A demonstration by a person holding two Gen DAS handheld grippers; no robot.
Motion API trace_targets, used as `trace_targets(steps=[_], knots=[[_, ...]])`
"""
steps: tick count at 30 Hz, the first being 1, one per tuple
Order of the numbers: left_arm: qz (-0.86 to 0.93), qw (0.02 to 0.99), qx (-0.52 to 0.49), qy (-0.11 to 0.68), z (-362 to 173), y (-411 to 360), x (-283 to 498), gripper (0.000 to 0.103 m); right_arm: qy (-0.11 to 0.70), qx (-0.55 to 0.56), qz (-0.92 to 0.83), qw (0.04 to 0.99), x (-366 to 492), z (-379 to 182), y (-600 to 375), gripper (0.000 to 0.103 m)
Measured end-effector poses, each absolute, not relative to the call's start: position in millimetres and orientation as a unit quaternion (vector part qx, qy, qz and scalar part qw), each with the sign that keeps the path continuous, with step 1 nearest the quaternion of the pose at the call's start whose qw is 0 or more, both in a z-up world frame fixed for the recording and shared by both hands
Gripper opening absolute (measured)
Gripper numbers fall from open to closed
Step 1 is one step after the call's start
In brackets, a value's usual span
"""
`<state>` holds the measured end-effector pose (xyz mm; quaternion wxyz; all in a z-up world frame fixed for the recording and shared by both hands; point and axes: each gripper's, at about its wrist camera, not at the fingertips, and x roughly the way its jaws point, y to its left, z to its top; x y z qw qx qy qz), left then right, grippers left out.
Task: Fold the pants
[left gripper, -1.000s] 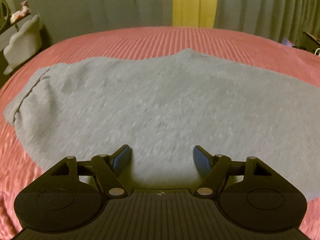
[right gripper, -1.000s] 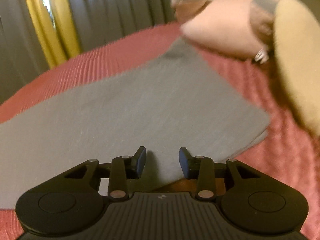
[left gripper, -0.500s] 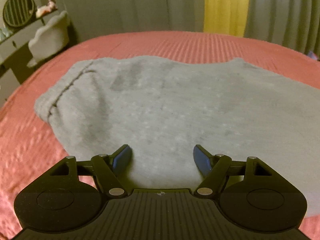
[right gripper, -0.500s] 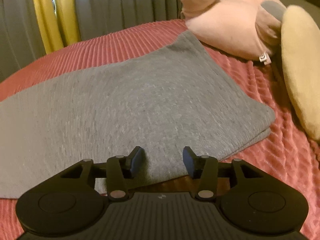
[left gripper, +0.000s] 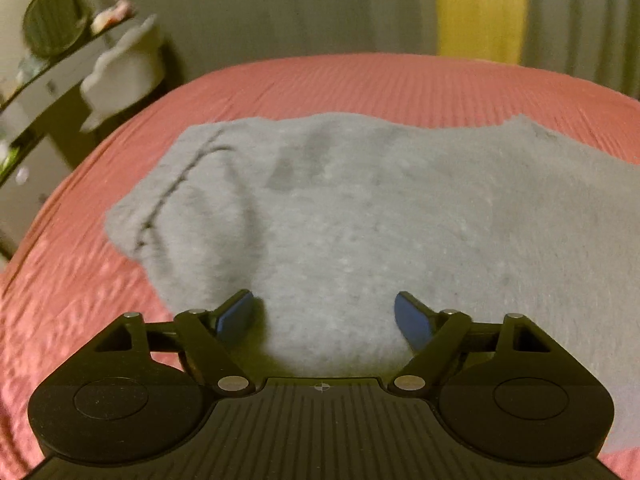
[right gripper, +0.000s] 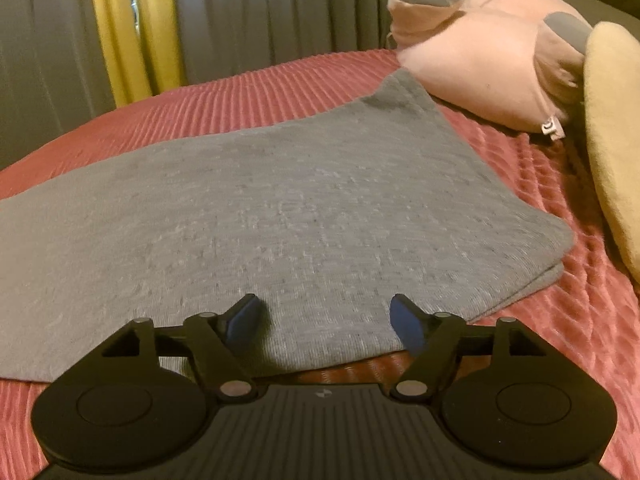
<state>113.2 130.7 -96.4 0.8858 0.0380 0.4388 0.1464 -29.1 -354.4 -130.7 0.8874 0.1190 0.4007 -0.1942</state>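
Setting: grey pants (left gripper: 380, 216) lie flat across a bed with a ribbed red bedspread (left gripper: 360, 84).

Pants: both views show the same grey knit cloth spread over the middle of the bed, in more than one layer at the right-hand end.

Left view only: the seamed end of the pants (left gripper: 168, 196), probably the waistband, though motion blur makes this unsure. Beyond the bed's left edge, a pale chair back (left gripper: 124, 76) beside a desk with a round mirror (left gripper: 56, 20). A yellow curtain panel (left gripper: 480, 8) hangs among grey curtains behind the bed.

Right view only: the squared, stacked end of the pants (right gripper: 540, 256), its two layers showing at the edge. A pink and grey stuffed toy (right gripper: 488, 64) lies just past the far corner of the cloth, and a yellow pillow (right gripper: 612, 140) sits at the right.

Left gripper (left gripper: 326, 316): spread wide, blue fingertips (left gripper: 236, 314) over the near edge of the pants; nothing between them.

Right gripper (right gripper: 324, 320): also spread wide, blue fingertips (right gripper: 406, 326) over the near edge of the cloth, pinching nothing. Whether either gripper touches the fabric cannot be told.
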Motion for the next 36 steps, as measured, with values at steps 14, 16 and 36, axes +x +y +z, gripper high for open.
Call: trace_targets(steps=[14, 16, 36], knots=[[0.014, 0.929, -0.039, 0.369, 79.9, 39.8, 111.7, 0.088, 0.371, 0.161, -0.19, 0.894, -16.7, -106.5, -400.3, 0.097], [0.002, 0.928, -0.027, 0.371, 89.7, 12.9, 114.2, 0.088, 0.353, 0.163, -0.233, 0.891, -9.3, -97.9, -424.1, 0.086], [-0.109, 0.895, 0.03, 0.432, 7.9, -54.7, 90.2, 0.088, 0.368, 0.166, -0.266, 0.876, 111.6, -115.9, -517.0, 0.02]])
